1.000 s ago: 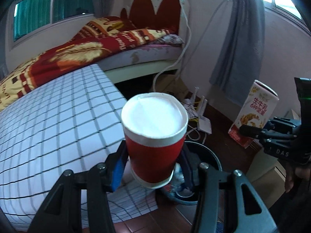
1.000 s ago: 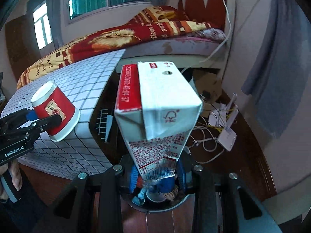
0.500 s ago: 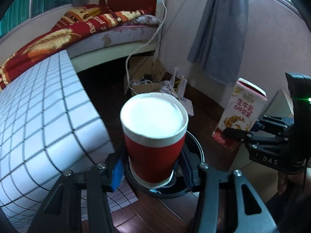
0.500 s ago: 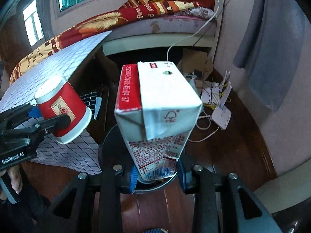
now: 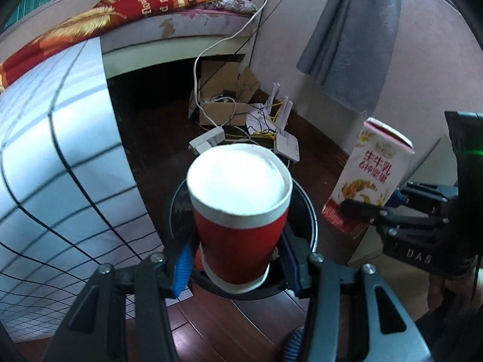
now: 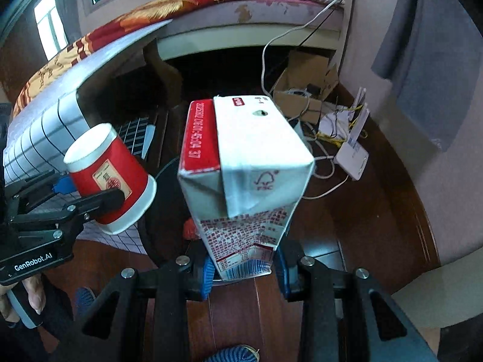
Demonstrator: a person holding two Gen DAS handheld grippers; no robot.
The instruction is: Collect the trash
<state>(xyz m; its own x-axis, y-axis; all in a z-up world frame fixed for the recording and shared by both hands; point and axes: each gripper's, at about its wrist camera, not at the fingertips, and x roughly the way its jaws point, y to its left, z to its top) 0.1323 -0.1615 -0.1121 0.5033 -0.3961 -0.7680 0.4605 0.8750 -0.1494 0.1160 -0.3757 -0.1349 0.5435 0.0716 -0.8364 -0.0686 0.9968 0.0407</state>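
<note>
My left gripper (image 5: 237, 258) is shut on a red paper cup (image 5: 240, 226), held bottom-forward right over a round black trash bin (image 5: 306, 211) on the wooden floor. The cup (image 6: 110, 181) and left gripper (image 6: 90, 196) also show in the right wrist view. My right gripper (image 6: 244, 267) is shut on a white and red milk carton (image 6: 244, 166), held above the bin (image 6: 163, 211), whose dark rim shows left of the carton. In the left wrist view the carton (image 5: 369, 181) and right gripper (image 5: 371, 202) hang just right of the bin.
A table with a white checked cloth (image 5: 54, 166) stands left of the bin. A bed with a red and gold blanket (image 5: 145, 6) is behind. A cardboard box (image 5: 225, 90), white router (image 5: 285, 138) and cables lie on the floor by the wall and grey curtain (image 5: 353, 30).
Both grippers have tipped downward and moved toward the bin; the cup is now directly over its opening. The carton has come closer to the bin. Both grips are unchanged.
</note>
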